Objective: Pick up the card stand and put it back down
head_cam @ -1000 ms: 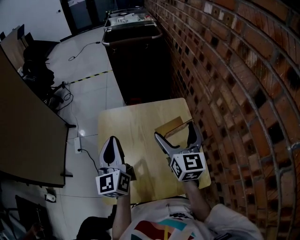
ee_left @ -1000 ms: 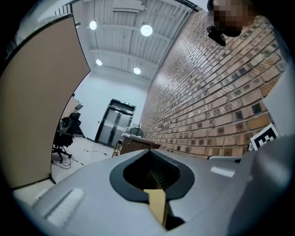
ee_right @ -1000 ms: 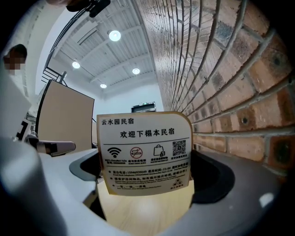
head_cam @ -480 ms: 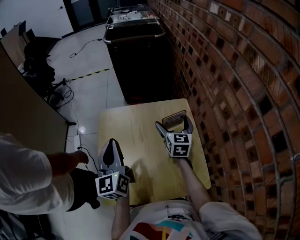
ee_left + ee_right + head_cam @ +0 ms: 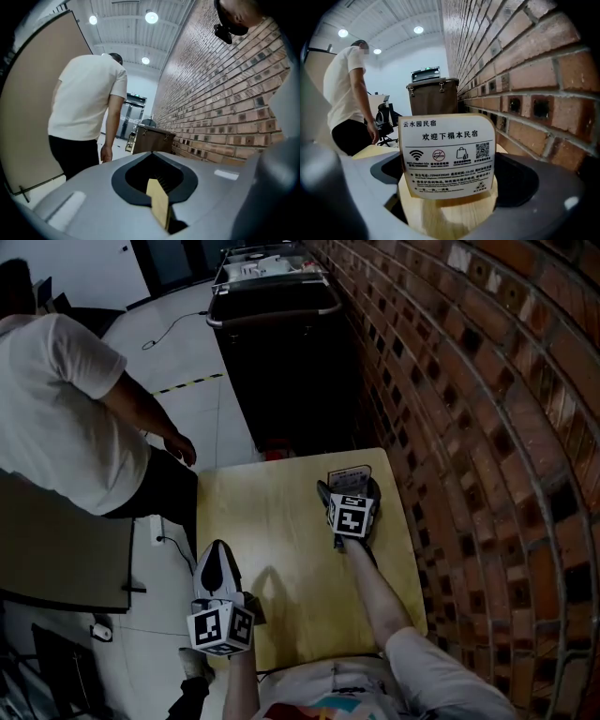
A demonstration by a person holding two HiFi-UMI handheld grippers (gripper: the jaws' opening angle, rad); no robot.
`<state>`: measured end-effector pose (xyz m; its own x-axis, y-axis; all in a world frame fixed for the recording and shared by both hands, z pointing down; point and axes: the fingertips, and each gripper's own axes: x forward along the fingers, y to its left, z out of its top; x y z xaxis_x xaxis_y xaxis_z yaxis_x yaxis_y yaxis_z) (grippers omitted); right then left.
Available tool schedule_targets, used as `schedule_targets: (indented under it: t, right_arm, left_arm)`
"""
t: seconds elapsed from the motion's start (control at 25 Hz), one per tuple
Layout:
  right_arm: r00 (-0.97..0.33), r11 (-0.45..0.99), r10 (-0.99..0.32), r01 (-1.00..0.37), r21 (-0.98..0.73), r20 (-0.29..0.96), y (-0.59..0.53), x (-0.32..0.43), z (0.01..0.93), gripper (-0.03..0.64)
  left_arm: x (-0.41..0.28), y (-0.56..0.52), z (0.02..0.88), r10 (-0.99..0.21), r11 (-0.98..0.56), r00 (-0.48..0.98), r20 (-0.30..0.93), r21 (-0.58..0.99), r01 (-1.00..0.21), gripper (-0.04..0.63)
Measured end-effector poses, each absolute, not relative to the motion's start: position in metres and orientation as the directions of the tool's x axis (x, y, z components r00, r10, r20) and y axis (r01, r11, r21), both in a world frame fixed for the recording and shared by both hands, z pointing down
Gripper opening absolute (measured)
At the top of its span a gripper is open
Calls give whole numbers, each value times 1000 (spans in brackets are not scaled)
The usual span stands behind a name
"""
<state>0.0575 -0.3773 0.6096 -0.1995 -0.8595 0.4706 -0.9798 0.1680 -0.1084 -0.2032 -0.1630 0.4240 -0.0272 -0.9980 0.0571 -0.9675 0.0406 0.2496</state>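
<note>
Card stand (image 5: 446, 157) now seemingly clamped in right gripper (image 5: 349, 493); left gripper (image 5: 217, 554) stays closed.

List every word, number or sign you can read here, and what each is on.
All on the card in the card stand:
"云水园民宿"
"欢迎下榻本民宿"
"12:00", inside a smaller line
Signs: Wi-Fi, no smoking, a bag, a QR code
The other small lines and the sign captions are too small to read.
Marker cubes: square patterns only, no words.
</note>
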Motion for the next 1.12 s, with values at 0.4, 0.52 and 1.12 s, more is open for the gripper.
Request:
schedule_targets:
  t: [0.4, 0.52, 1.12]
  right_arm:
    - [-161, 159, -845, -986, -48, 509, -400, 49, 638, 575]
    - [-161, 160, -850, -986, -45, 502, -402, 47, 637, 575]
    - [-175, 145, -920, -983, -110, 350, -378, 59, 556, 575]
  left_arm:
    - [-212, -181, 444, -994, 63, -38, 103, 256, -965, 5]
    - [-215, -181, 446, -993, 71, -43, 112, 261, -963, 6]
    - [-210, -170, 431, -998, 43, -28, 56, 279, -959, 5]
